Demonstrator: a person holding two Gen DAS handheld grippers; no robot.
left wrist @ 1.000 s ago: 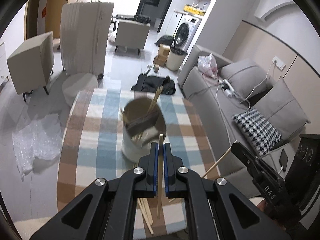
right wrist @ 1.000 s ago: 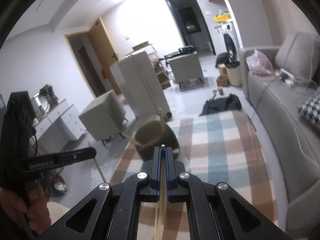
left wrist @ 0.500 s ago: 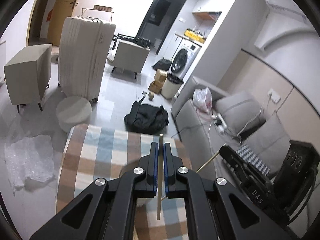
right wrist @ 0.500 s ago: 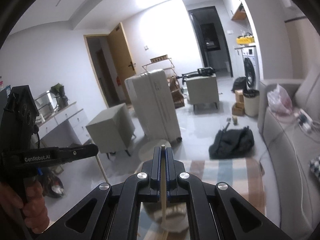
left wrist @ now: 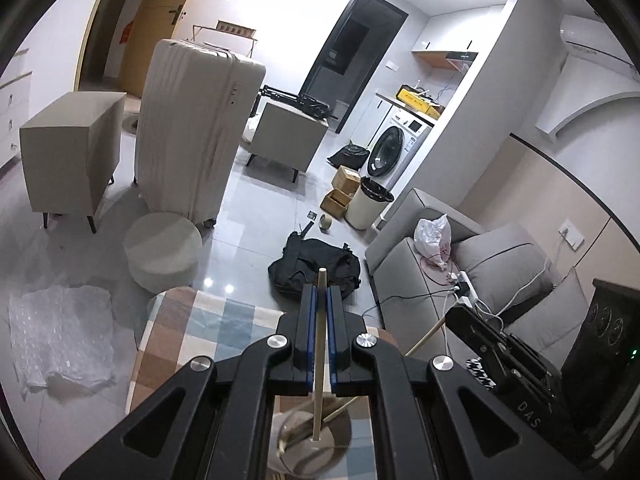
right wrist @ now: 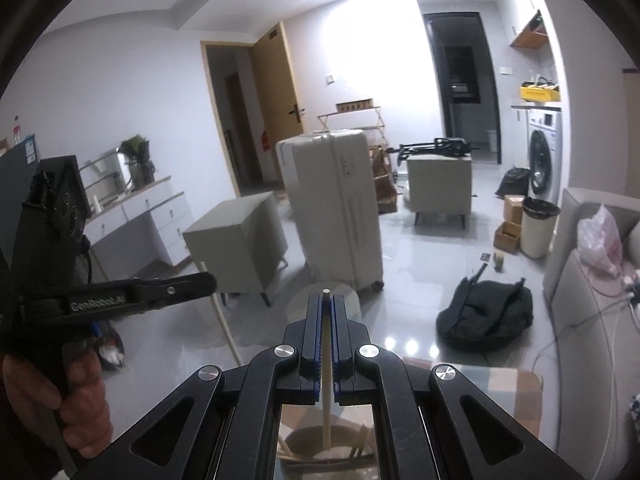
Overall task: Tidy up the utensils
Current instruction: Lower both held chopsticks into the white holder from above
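My left gripper [left wrist: 320, 292] is shut on a wooden chopstick [left wrist: 319, 360] held upright, its lower end inside the round utensil holder [left wrist: 312, 444] below, which has other chopsticks in it. My right gripper [right wrist: 327, 300] is shut on another chopstick [right wrist: 327, 412], also upright, with its lower end in the same holder [right wrist: 320, 444]. The right gripper also shows at the right of the left wrist view [left wrist: 454, 316] and the left gripper at the left of the right wrist view [right wrist: 208, 280], each with its stick angled down.
The holder stands on a table with a checked cloth [left wrist: 200, 328]. Beyond it are a round stool [left wrist: 162, 246], a white suitcase [left wrist: 196, 128], a black bag [left wrist: 316, 268] on the floor and a grey sofa [left wrist: 432, 276] to the right.
Both grippers have tilted upward, swinging their chopsticks upright. The holder has dropped from the middle of each view to the bottom edge, under the jaws.
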